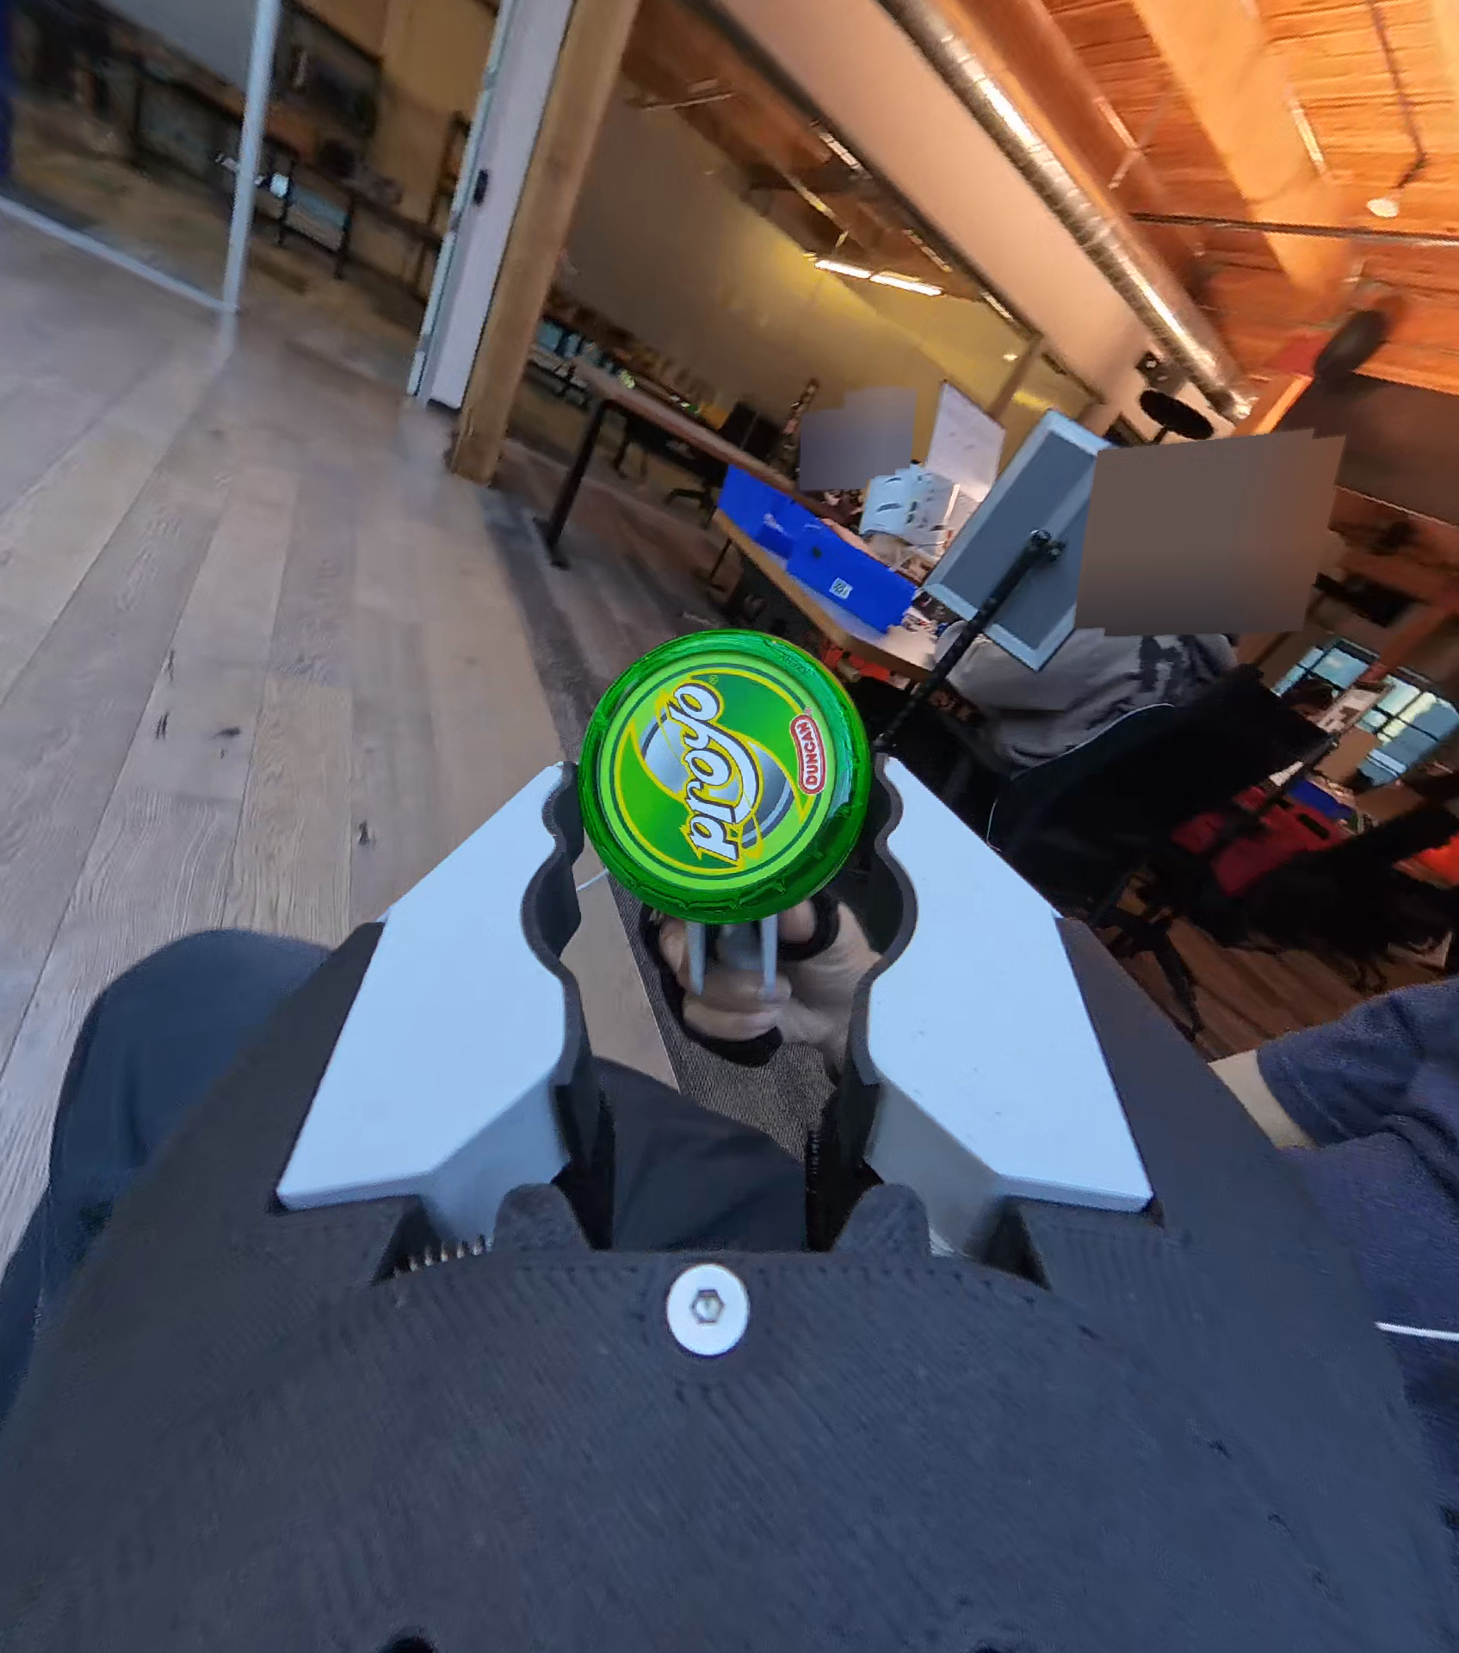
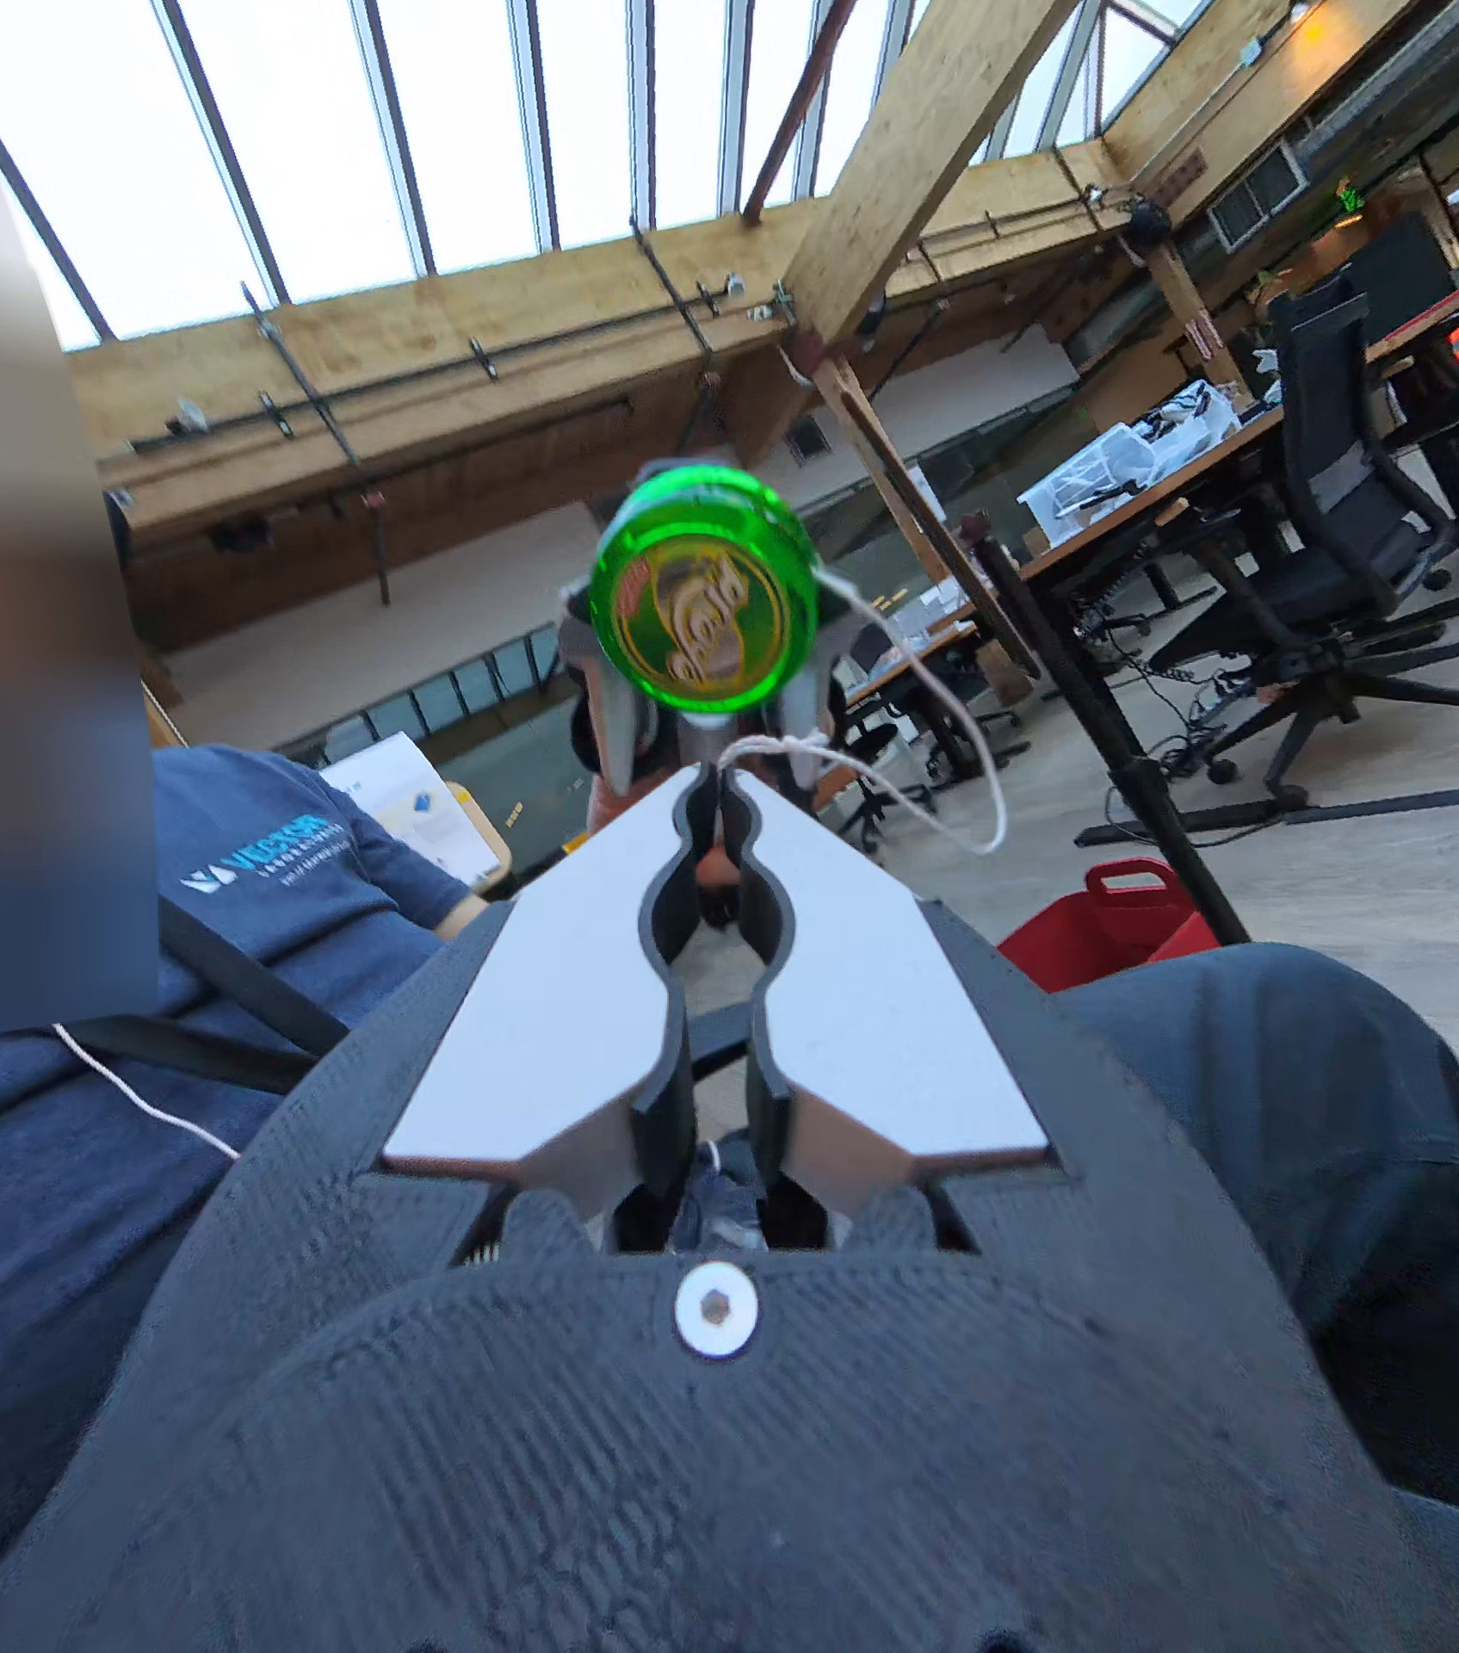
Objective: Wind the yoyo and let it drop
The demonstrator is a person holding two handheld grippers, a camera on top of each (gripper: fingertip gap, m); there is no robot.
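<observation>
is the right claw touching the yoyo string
Touching. In the right wrist view the right claw has its jaws closed on the white string at the tips, and the string loops on to the green yoyo.

Yoyo point(image 1: 724, 776) between left tool point(image 1: 721, 787) fingers.

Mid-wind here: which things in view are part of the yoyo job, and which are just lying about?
In the job:
- green yoyo, clamped in the left claw
- white string, pinched at the right claw

Lying about:
- red tub on the floor
- blue bins on a table
- office chair
</observation>
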